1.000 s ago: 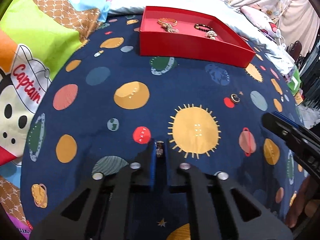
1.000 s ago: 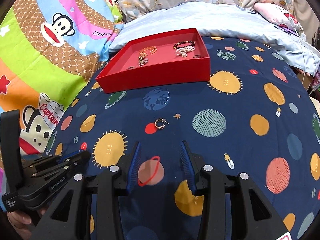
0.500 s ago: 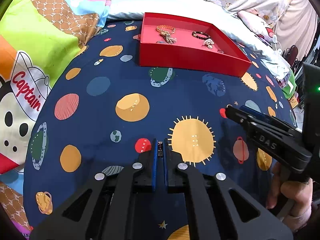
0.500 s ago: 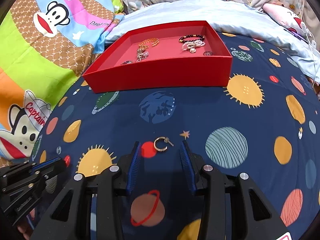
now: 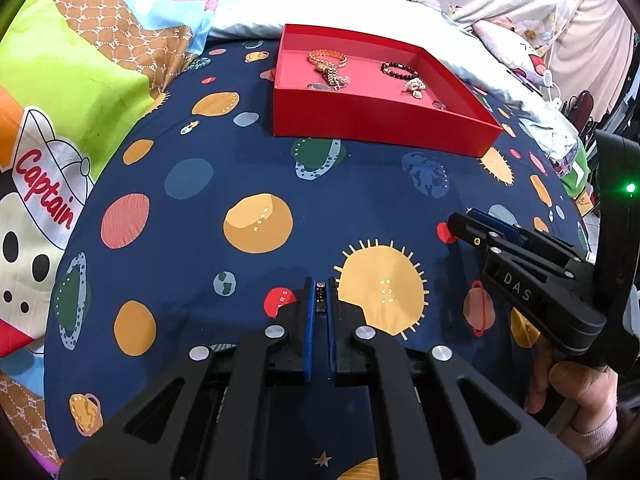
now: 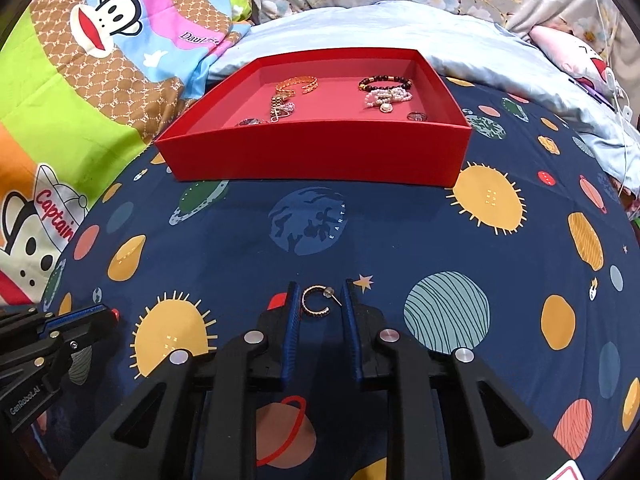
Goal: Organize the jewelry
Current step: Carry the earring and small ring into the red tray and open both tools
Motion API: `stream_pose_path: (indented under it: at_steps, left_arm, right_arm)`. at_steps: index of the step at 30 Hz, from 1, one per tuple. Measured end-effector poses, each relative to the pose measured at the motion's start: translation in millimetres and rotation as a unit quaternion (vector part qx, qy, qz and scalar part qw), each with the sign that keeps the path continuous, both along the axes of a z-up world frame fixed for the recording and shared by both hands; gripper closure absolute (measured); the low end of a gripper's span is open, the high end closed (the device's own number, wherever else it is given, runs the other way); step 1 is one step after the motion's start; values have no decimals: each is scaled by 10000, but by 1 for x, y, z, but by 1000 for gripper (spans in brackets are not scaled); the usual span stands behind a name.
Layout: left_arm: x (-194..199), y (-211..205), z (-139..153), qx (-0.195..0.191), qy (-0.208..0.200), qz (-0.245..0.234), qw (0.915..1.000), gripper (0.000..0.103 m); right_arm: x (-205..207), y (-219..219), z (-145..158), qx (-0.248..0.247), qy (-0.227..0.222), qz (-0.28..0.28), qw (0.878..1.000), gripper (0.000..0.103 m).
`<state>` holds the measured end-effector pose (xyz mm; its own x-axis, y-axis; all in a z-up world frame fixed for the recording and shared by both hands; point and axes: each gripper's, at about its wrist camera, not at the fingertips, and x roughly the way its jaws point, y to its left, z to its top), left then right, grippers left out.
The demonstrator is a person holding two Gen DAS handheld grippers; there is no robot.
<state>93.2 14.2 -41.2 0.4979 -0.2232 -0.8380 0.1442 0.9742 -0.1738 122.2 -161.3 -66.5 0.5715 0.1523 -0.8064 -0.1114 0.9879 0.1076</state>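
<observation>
Black tongs (image 5: 320,300), blue pads (image 6: 291,320), silver screws

Red tray (image 6: 320,160); navy planet-print blanket (image 6: 400,232); gold hoop earring (image 6: 314,300).

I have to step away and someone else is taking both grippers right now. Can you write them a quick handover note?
Left gripper: shut on a small dark jewelry piece, held above the planet-print bedspread.
Right gripper: open, fingers on either side of the gold hoop earring, which lies on the bedspread; not gripped yet.
Red tray: already holds a gold bracelet, a dark bead bracelet, a pearl piece and a few small items.
Left to do: close on the earring, carry both pieces to the tray.
</observation>
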Motion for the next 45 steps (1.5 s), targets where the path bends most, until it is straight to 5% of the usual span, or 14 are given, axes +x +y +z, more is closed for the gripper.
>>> stream_pose_path:
  at_steps: [10,23,29,40,43,45]
  left_arm:
    - [7,2,17,-164,-128,-25,9998,99]
    - [84,-20,86,-334,-1091,-200,9933,99]
    - [132,-36,99,-282,-1288,-185,9911,99]
    - [178,-41,65,-378,-866,-32,9955,98]
    - [182,-39,60,-302,-823,60,9961,82]
    - [182,-33,61,-294,-872,228,9955,58]
  right_arm:
    - [-8,-14,32,414,-277,-62,9987,84]
    - [49,-43,100,720,-983,-18,9925,84]
    - [90,-45,94,828,-932,12,9922,84]
    - [129,-39,60,839,-610,50,9946,83]
    - [131,-36,60,758,-687,48,9947,77]
    - [130,-36,64,753,-780,3,9941,66]
